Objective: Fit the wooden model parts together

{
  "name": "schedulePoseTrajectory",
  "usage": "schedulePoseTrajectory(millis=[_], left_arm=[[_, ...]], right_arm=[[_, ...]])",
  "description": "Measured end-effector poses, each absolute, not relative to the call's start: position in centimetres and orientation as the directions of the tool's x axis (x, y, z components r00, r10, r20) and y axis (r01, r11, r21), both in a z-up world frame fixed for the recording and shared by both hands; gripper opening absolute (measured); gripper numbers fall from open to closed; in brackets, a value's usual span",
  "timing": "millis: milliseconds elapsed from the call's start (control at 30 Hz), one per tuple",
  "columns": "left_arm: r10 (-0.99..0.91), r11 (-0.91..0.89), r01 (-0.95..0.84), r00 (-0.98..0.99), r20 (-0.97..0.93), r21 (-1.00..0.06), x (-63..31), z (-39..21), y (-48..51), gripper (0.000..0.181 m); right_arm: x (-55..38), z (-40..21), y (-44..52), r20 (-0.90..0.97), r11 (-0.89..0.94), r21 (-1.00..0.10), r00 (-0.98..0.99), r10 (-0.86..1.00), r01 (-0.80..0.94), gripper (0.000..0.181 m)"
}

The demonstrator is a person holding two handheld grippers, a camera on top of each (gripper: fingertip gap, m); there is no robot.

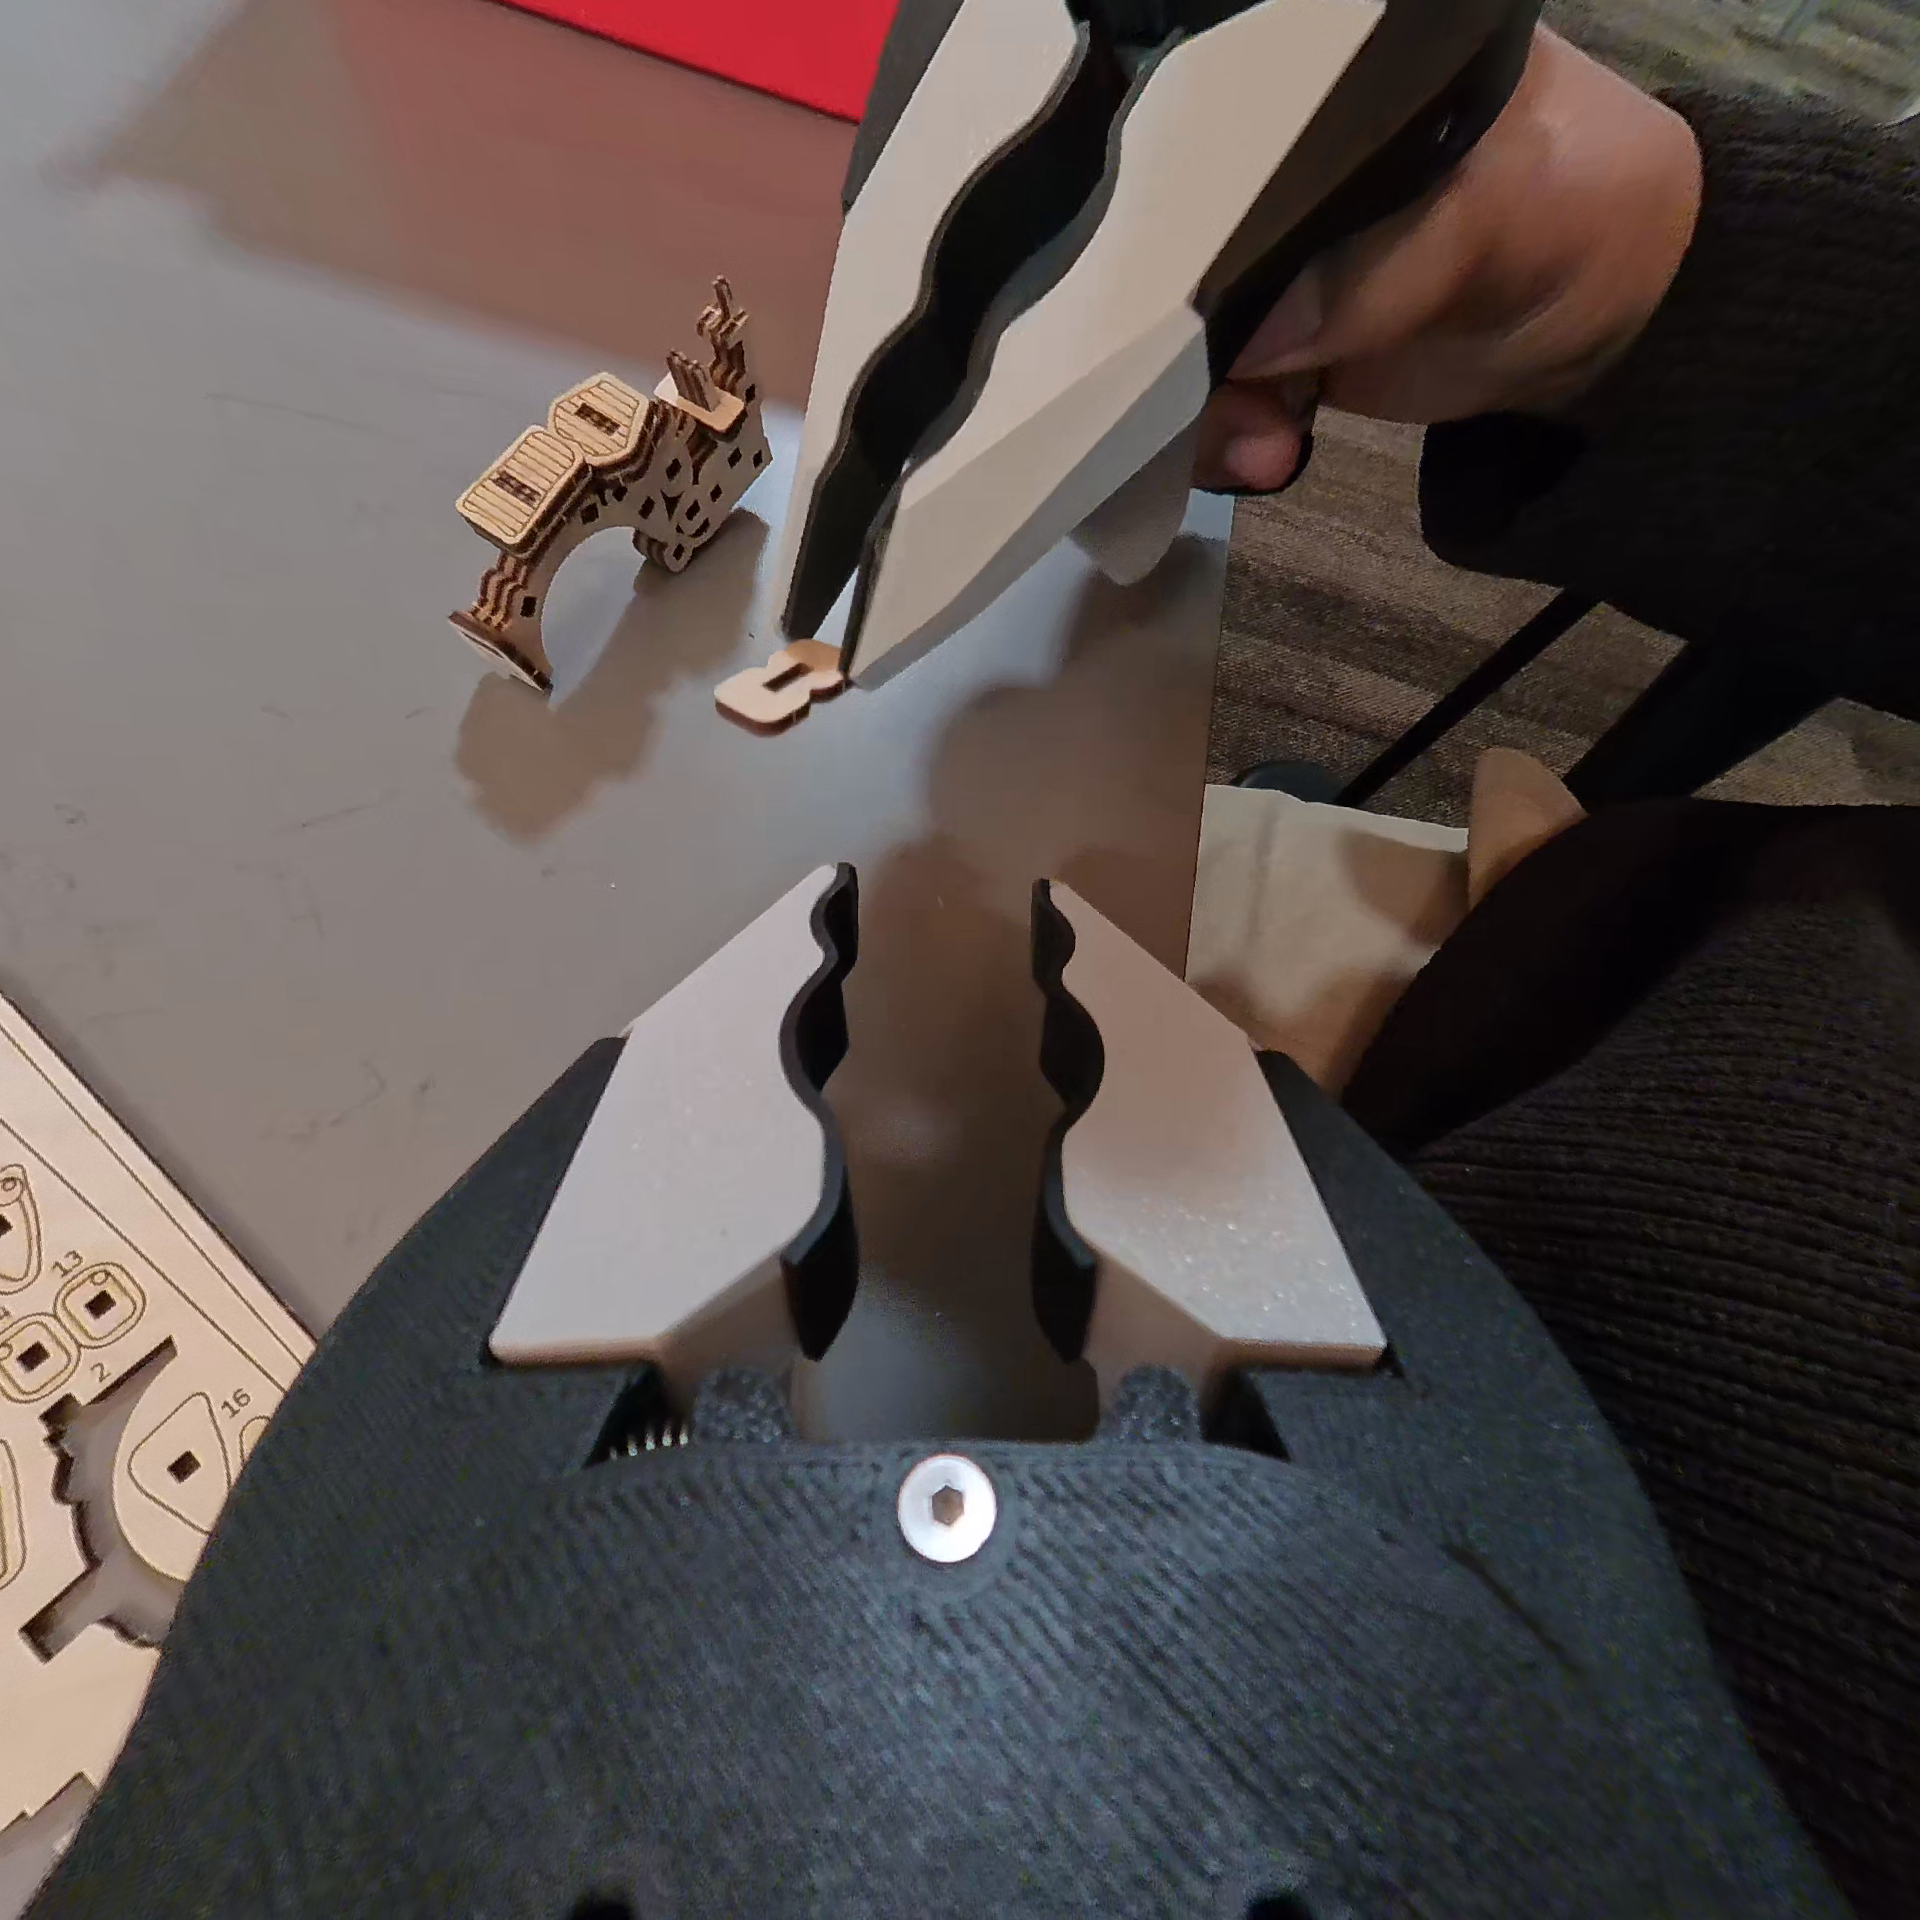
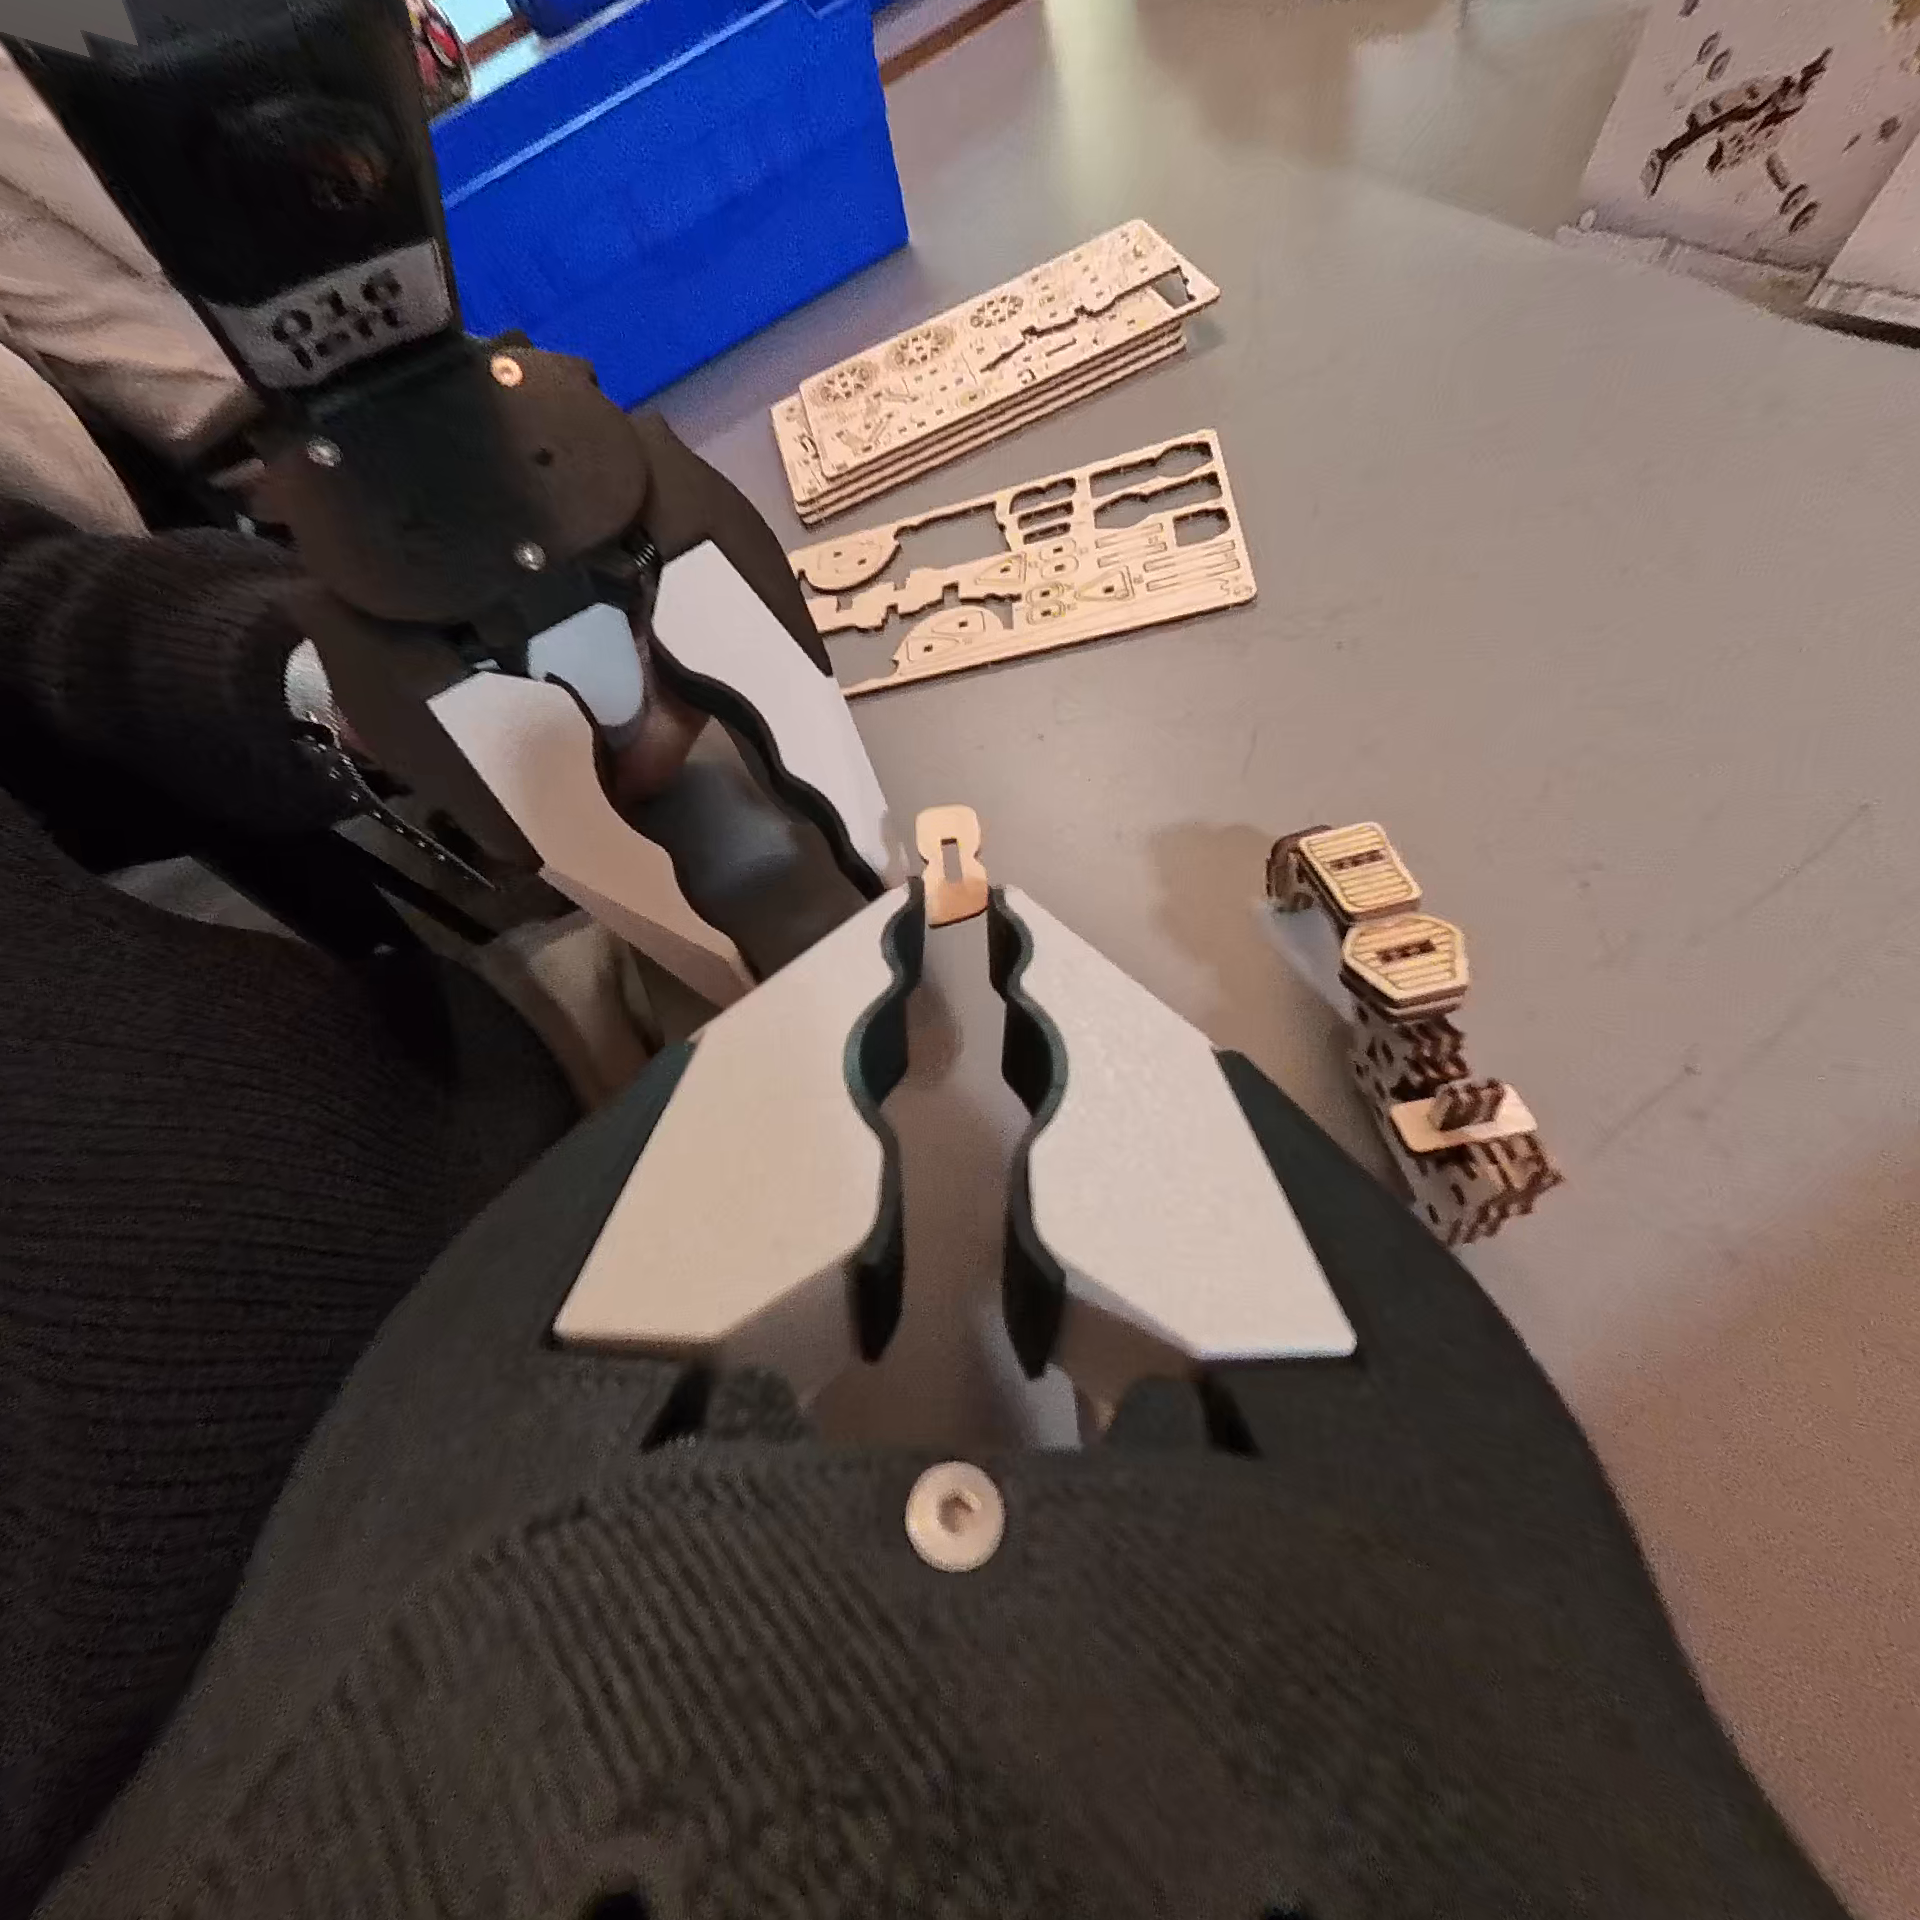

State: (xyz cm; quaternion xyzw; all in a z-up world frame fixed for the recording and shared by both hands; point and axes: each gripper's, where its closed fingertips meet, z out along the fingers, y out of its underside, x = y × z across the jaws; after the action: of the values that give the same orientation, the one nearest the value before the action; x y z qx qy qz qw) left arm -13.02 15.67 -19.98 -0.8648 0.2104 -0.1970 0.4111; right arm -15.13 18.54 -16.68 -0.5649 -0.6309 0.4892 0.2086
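Left wrist view, left gripper (image 1: pixel 945 904): jaws spread wide with nothing between them, hovering low over the grey tabletop (image 1: pixel 260 468)
Left wrist view, right gripper (image 1: pixel 826 649): comes in from above, jaws pinched on one end of a small slotted wooden piece (image 1: pixel 774 691), which sits flat, at or just above the tabletop
Left wrist view, model: the part-built wooden model (image 1: pixel 613 488) stands just left of the held piece, apart from it; a cut parts sheet (image 1: pixel 94 1392) lies at the lower left
Right wrist view, right gripper (image 2: pixel 954 899): tips closed on the near end of the slotted piece (image 2: pixel 948 852), the slot end pointing away
Right wrist view, surroundings: model (image 2: pixel 1403 1029) off to the right, well clear; left gripper (image 2: pixel 665 790) close on the left, jaws wide apart; punched-out sheet (image 2: pixel 1029 566) and a stack of sheets (image 2: pixel 987 364) farther back, by a blue box (image 2: pixel 675 177)
Step in hand, my reading: carrying the piece to the model
Doing it well: keep the pinch firm near the end, line the slot with its tab before pressing, and steady the light model with the left gripper so it cannot slide or tip
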Motion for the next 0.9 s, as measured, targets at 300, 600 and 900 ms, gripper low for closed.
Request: schedulePoseTrajectory(millis=[300, 600, 900], left_arm=[[-0.516, -0.586, -0.180, 0.835, 0.193, -0.790, -13.2, -20.0, 15.7, 0.033], [-0.500, -0.600, -0.173, 0.844, 0.197, -0.781, -13.4, -20.2, 15.8, 0.035], [-0.470, -0.529, -0.015, 0.837, 0.278, -0.848, -15.0, -17.5, 16.4, 0.039]], right_arm=[[-15.2, -16.1, 18.2, -0.350, -0.175, -0.855, -0.294, 0.890, 0.487, 0.011], [-15.1, -15.8, 18.2, -0.368, -0.196, -0.859, -0.304, 0.879, 0.474, 0.011], [-15.0, -14.8, 18.1, -0.476, -0.302, -0.841, -0.346, 0.809, 0.449, 0.011]])
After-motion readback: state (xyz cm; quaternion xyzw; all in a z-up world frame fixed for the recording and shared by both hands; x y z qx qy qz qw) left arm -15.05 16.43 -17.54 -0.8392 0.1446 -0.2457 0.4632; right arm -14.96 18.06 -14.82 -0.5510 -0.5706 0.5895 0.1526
